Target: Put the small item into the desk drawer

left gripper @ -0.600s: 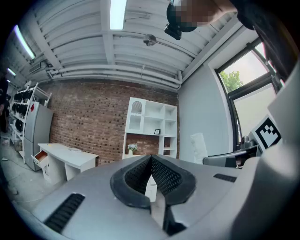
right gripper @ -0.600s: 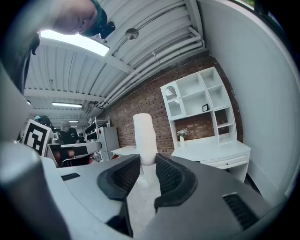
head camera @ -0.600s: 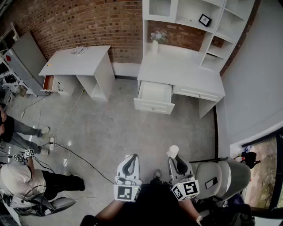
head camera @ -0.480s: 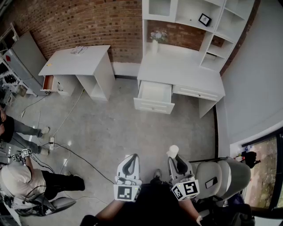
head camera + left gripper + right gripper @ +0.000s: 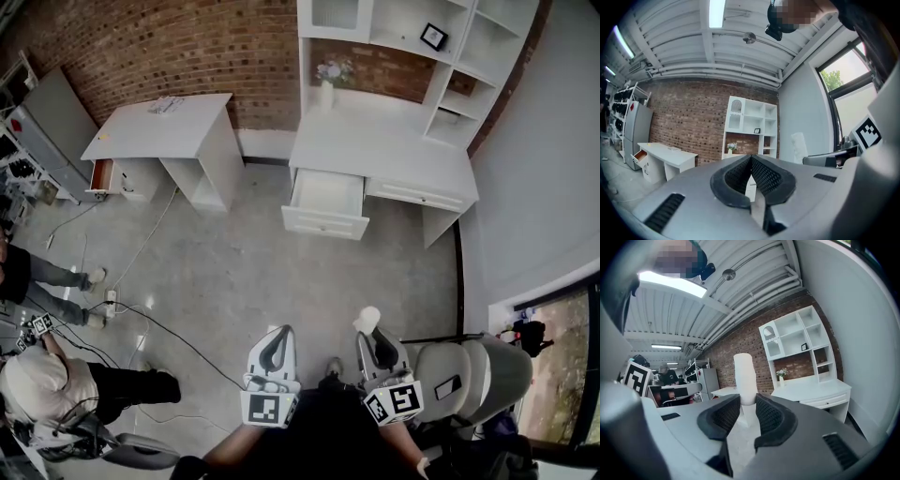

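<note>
My right gripper [image 5: 372,342] [image 5: 748,404] is shut on a small white cylinder [image 5: 746,378] [image 5: 366,320], which stands upright out of the jaws. My left gripper [image 5: 277,345] [image 5: 751,161] is shut with nothing between its pads. Both are held level near my body, far from the white desk [image 5: 375,150]. The desk's left drawer [image 5: 323,203] stands pulled open and looks empty. In the right gripper view the desk [image 5: 811,390] shows at right with its shelf unit [image 5: 797,345] above.
A second white table [image 5: 159,131] stands at left against the brick wall. A cable [image 5: 159,328] runs across the concrete floor. A seated person [image 5: 56,384] is at lower left. A grey chair [image 5: 469,375] is close on my right.
The view has shifted slightly, so the desk sits a touch higher. The person at lower left has moved a little. Both grippers keep their places.
</note>
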Available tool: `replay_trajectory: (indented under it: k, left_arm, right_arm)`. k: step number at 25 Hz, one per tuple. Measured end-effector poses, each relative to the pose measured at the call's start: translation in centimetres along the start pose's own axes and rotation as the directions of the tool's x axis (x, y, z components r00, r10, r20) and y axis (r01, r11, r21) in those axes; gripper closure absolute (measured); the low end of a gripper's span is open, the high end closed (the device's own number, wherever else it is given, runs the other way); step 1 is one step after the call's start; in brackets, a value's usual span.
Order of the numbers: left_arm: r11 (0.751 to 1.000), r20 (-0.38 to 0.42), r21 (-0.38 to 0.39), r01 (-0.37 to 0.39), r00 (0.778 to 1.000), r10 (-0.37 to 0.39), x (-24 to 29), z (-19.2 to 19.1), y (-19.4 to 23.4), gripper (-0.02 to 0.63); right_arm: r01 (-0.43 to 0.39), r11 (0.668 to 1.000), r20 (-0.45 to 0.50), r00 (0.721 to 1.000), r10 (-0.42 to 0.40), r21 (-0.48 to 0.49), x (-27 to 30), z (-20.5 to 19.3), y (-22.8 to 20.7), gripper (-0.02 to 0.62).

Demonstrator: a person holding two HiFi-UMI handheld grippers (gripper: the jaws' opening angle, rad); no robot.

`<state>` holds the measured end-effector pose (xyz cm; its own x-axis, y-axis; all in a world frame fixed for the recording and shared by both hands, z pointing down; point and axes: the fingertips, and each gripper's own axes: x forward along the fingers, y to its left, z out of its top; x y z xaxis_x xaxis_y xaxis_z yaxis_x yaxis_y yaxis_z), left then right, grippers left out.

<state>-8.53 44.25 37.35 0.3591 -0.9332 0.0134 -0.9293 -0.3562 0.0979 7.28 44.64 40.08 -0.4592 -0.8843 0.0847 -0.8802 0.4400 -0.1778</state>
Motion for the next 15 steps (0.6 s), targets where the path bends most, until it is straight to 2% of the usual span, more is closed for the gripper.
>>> replay_trajectory:
  k: [7, 15]
  left_arm:
    - [0.998, -0.016, 0.059, -0.005, 1.0, 0.006, 1.3, -0.6, -1.4, 0.581]
    - [0.998, 0.0, 0.045, -0.04, 0.999, 0.04, 4.0, -0.1, -4.6, 0.581]
  right_arm:
    - [-0.029, 1.0, 0.003, 1.0, 0.029, 0.009, 0.1, 0.3, -1.9, 0.474]
    - [-0.065, 0.998, -0.002, 0.998, 0.065, 0.013, 0.0, 0.7, -5.9, 0.474]
